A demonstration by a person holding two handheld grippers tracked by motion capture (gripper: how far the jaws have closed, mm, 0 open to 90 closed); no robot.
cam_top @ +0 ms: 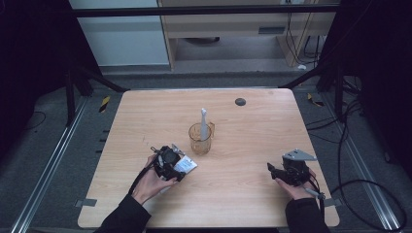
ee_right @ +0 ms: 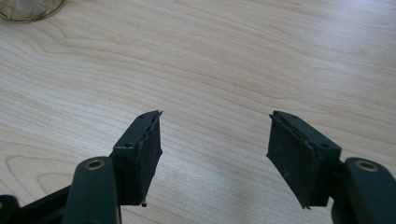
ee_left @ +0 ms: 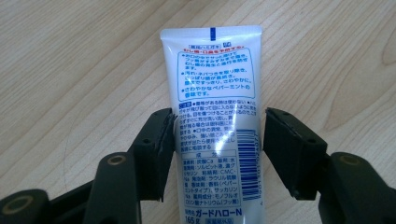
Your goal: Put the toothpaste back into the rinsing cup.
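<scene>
While tube (ee_left: 215,121) lay flat on table (cam_top: 252,194), near amber cup (cam_top: 200,139), left gripper (ee_left: 218,144) straddled its mid-body, jaws apart. Left pad looked at tube's edge, right pad clear of it; nothing squeezed yet. Tube likely light, soft-walled, glossy, so slippery. Best hold judged across flat width, mid-length, gently, away from crimped end. Right gripper (ee_right: 215,154) gaped wide over bare wood, holding nothing.

Bare wood lies all around the right gripper (cam_top: 270,169), with open table (cam_top: 252,194) between it and the toothpaste tube (cam_top: 186,165). The amber cup (cam_top: 200,140), a white tool (cam_top: 204,122) standing upright in it, stands just beyond the tube, blocking that side.
</scene>
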